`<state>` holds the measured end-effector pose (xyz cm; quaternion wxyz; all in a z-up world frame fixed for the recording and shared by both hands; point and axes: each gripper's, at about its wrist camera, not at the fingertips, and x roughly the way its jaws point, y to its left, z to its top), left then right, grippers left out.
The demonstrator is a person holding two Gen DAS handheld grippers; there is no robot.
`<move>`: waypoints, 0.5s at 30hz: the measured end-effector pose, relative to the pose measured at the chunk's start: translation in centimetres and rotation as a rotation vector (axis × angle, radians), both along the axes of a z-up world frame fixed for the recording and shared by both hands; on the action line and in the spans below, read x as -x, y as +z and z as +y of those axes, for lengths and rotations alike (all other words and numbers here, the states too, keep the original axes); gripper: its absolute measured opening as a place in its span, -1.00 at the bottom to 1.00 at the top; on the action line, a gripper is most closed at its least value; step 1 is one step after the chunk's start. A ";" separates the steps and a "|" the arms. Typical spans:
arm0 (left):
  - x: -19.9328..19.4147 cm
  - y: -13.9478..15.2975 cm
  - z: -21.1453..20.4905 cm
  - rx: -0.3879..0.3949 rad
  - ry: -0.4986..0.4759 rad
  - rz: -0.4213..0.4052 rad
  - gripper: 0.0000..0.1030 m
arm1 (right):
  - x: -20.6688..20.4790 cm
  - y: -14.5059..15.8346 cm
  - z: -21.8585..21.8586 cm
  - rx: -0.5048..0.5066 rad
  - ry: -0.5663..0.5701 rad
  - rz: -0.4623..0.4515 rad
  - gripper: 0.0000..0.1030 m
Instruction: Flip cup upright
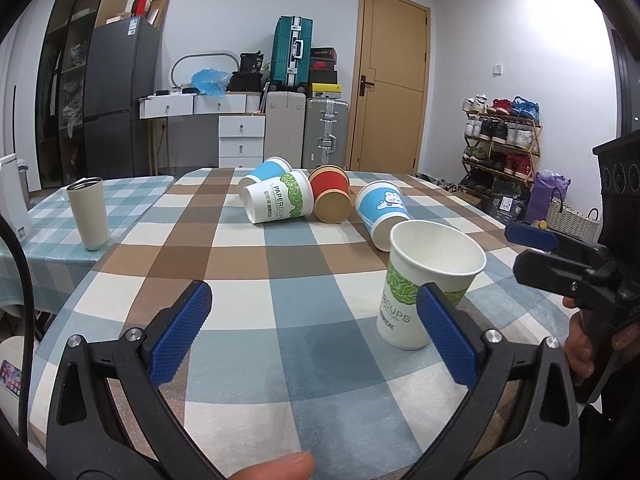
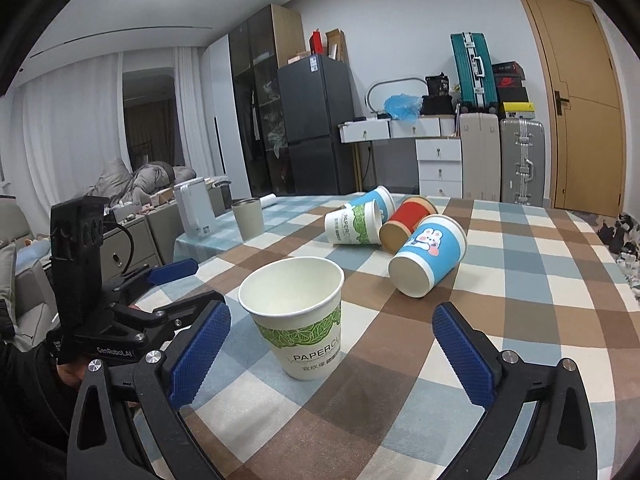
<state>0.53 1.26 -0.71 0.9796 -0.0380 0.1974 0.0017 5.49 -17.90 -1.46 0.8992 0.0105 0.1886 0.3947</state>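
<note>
Paper cup [image 2: 297, 322] with a green leaf band and "PAPERCUPS" lettering, standing upright with its mouth up on the checked cloth of the desk [image 2: 520, 280], near the front edge. Left tool [image 1: 316, 332]: blue-padded jaws spread wide with nothing between them; in the left wrist view the same cup [image 1: 430, 284] stands just beyond the right-hand pad, and whether pad and cup touch cannot be told. Right tool [image 2: 334, 350]: jaws likewise wide apart and holding nothing, the cup standing just ahead of them, closer to the left-hand pad. The left tool also appears at the left margin of the right wrist view [image 2: 176, 284], beside the cup.

Four further paper cups lie on their sides toward the middle of the desk. A blue cup with a cartoon rabbit [image 2: 430, 254] lies nearest, its base facing the camera; a red cup [image 2: 406, 222], a second leaf-printed white cup [image 2: 354, 224] and another blue cup [image 2: 374, 200] are clustered behind it. A grey metal tumbler [image 1: 89, 213] stands upright on an adjoining cloth-covered surface at left. Suitcases [image 1: 291, 54], a dark refrigerator [image 1: 120, 96], a shoe rack [image 1: 502, 140] and a wooden door [image 1: 390, 84] occupy the background.
</note>
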 end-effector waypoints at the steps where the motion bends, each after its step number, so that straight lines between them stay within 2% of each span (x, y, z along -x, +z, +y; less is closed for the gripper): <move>1: -0.1 0.0 -0.2 -0.004 -0.003 -0.001 0.98 | -0.1 0.0 -0.1 -0.005 0.002 0.004 1.00; 15: -0.6 -0.3 -0.5 -0.005 -0.010 -0.002 0.98 | 0.3 -0.3 0.0 -0.005 0.012 -0.011 1.00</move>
